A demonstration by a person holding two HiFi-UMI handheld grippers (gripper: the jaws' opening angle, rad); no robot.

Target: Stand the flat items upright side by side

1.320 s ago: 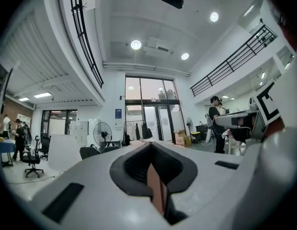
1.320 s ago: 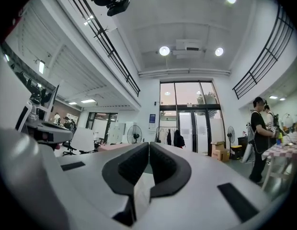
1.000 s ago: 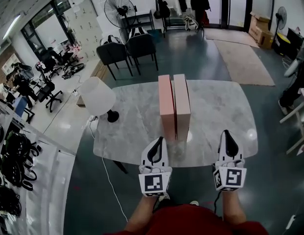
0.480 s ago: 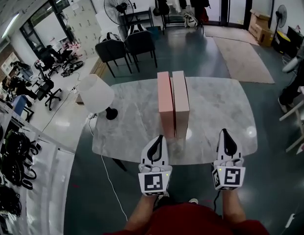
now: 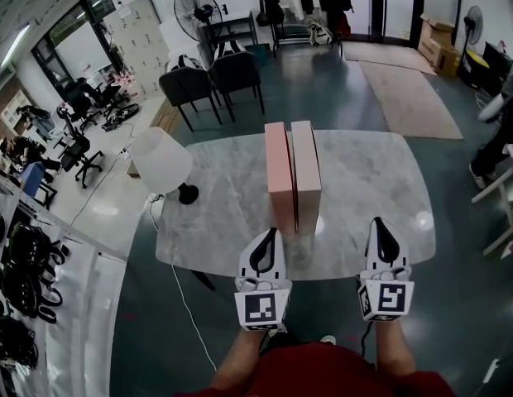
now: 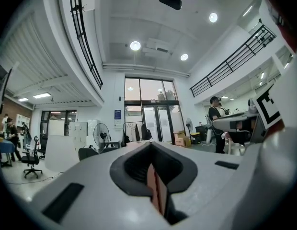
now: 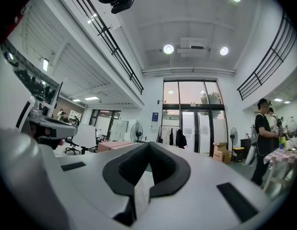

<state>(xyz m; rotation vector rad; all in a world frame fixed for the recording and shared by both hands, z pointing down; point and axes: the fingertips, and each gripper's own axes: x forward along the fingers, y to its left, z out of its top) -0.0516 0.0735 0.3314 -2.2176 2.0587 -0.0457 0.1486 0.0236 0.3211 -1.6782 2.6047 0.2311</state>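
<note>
Two flat pink boxes stand upright, side by side and touching, in the middle of the marble table (image 5: 372,188): the left box (image 5: 278,172) and the right box (image 5: 306,168). My left gripper (image 5: 269,236) hovers at the table's near edge just short of the boxes, shut and empty. My right gripper (image 5: 381,224) is level with it further right, also shut and empty. In the left gripper view a pink sliver of a box (image 6: 152,183) shows through the slit of the jaws (image 6: 151,150). The right gripper view has the boxes (image 7: 115,145) off to the left of its jaws (image 7: 149,150).
A white table lamp (image 5: 161,162) stands at the table's left edge with its cord trailing to the floor. Two dark chairs (image 5: 211,77) and a floor fan (image 5: 197,11) are beyond the table. A person (image 7: 262,138) stands at the far right.
</note>
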